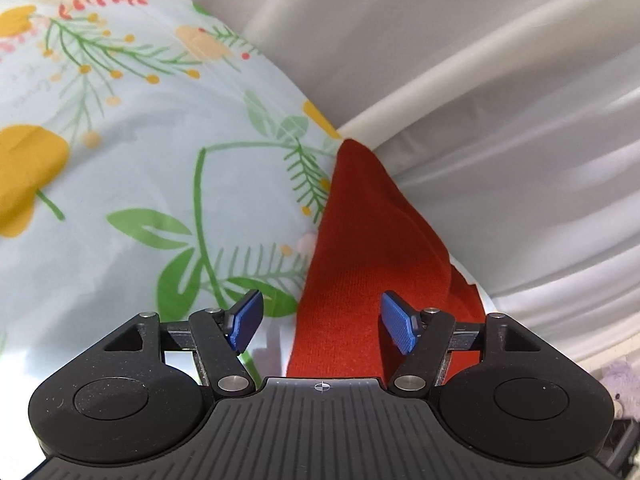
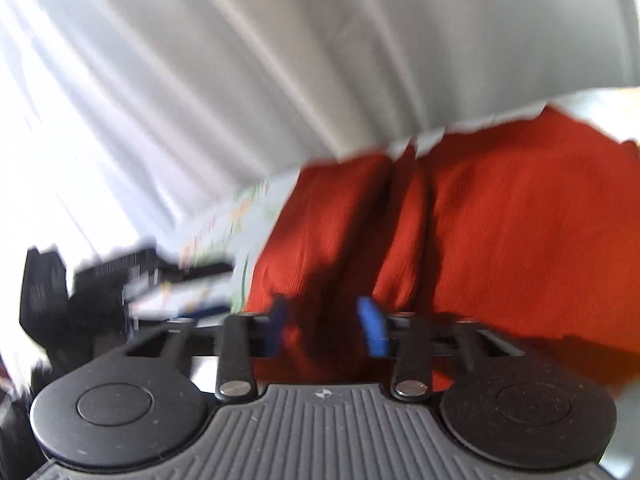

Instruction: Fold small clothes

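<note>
A small rust-red knit garment (image 1: 360,240) lies on a pale blue floral cloth (image 1: 140,140). In the left wrist view it runs from between the blue pads up to a point. My left gripper (image 1: 322,322) is open, its pads on either side of the red fabric. In the blurred right wrist view the same garment (image 2: 500,240) spreads wide with folds in the middle. My right gripper (image 2: 328,326) is open, its blue pads apart with red fabric between them. I cannot tell whether the pads touch the fabric.
White curtains (image 1: 500,80) hang behind the surface and also fill the top of the right wrist view (image 2: 240,60). A dark blurred object (image 2: 60,300) sits at the left of the right wrist view. The floral cloth's edge (image 2: 240,208) shows left of the garment.
</note>
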### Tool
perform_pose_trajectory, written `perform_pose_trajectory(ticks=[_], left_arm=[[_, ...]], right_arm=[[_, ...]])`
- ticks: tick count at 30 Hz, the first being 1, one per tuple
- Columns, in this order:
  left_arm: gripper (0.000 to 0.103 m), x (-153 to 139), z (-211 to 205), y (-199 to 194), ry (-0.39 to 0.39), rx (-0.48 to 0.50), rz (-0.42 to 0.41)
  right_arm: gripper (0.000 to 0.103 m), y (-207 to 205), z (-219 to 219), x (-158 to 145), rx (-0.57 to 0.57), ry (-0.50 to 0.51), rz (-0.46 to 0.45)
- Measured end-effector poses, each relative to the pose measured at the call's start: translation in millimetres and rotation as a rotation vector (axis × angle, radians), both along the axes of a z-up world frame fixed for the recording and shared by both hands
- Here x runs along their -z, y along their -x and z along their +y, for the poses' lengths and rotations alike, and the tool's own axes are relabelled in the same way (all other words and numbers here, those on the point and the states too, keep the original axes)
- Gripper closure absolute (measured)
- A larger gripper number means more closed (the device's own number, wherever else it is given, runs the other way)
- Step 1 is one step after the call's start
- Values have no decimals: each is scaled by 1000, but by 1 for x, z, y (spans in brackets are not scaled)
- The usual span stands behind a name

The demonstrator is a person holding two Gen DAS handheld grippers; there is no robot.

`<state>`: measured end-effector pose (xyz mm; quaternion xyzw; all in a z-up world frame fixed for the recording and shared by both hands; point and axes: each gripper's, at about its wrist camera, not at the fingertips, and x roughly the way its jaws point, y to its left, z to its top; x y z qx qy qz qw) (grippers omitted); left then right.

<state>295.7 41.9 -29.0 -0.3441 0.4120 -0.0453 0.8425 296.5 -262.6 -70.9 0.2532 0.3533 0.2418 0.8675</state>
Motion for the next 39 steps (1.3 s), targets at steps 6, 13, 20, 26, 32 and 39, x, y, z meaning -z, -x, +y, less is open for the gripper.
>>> perform_pose_trajectory(ticks=[6,13,20,26,32,39], left_arm=[[32,14,-12,-3,118,44,28],[31,6,4,6,43,-12,14],[30,10,8,3,-32,-33,71],[30,2,-3,11,-96,19,39],[29,-7,-16,14,-109,52,-1],[29,-1,-44,17,-120,139,-5]], right_arm=[[47,-55,-14,16,57,-100,130],[46,-84,-4,21,7,-208,173],[74,-89,26,14,-28,-52,146],[93,-68,45,-17,-7,233,-49],[94,-42,37,-52,55,393,-228],[94,-27,-1,-38,149,497,-203]])
